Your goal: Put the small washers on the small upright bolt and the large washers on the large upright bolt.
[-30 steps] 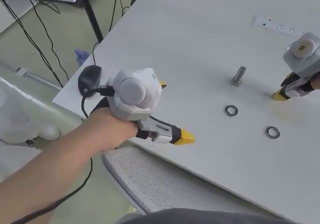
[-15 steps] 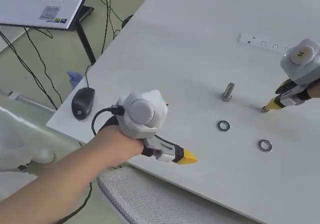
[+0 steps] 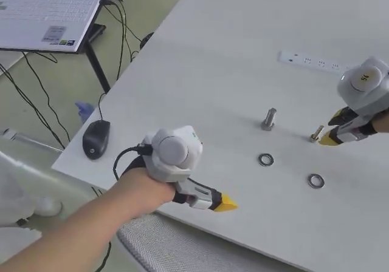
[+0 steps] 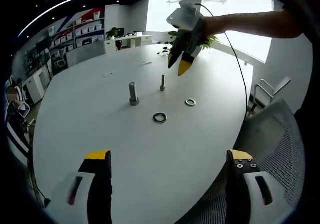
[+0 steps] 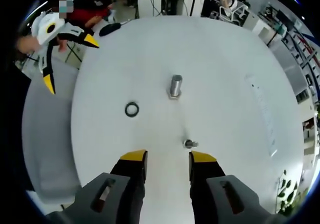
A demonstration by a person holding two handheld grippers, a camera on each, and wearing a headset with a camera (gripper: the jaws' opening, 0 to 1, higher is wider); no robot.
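Note:
A large bolt (image 3: 268, 119) (image 4: 133, 93) (image 5: 175, 86) stands upright on the white table (image 3: 213, 59). To its right stands a small upright bolt (image 3: 315, 133) (image 4: 162, 82) (image 5: 189, 144). Two washers lie flat nearer me: one (image 3: 265, 159) (image 4: 160, 117) (image 5: 131, 109) below the large bolt, the other (image 3: 315, 180) (image 4: 190, 102) further right. My right gripper (image 3: 332, 128) (image 5: 168, 157) is open and holds nothing, its tips just short of the small bolt. My left gripper (image 3: 222, 203) (image 4: 168, 156) hovers at the table's near edge, jaws wide open and bare.
A white power strip (image 3: 310, 61) lies at the back right of the table. A black mouse (image 3: 96, 138) sits at the left corner. A laptop (image 3: 42, 14) rests on a stand off to the left. A grey mesh chair (image 3: 164, 241) is under the near edge.
The small bolt now stands free beside the right gripper's tips, which touched it half a second ago and have drawn slightly back. The left gripper has stayed by the near edge.

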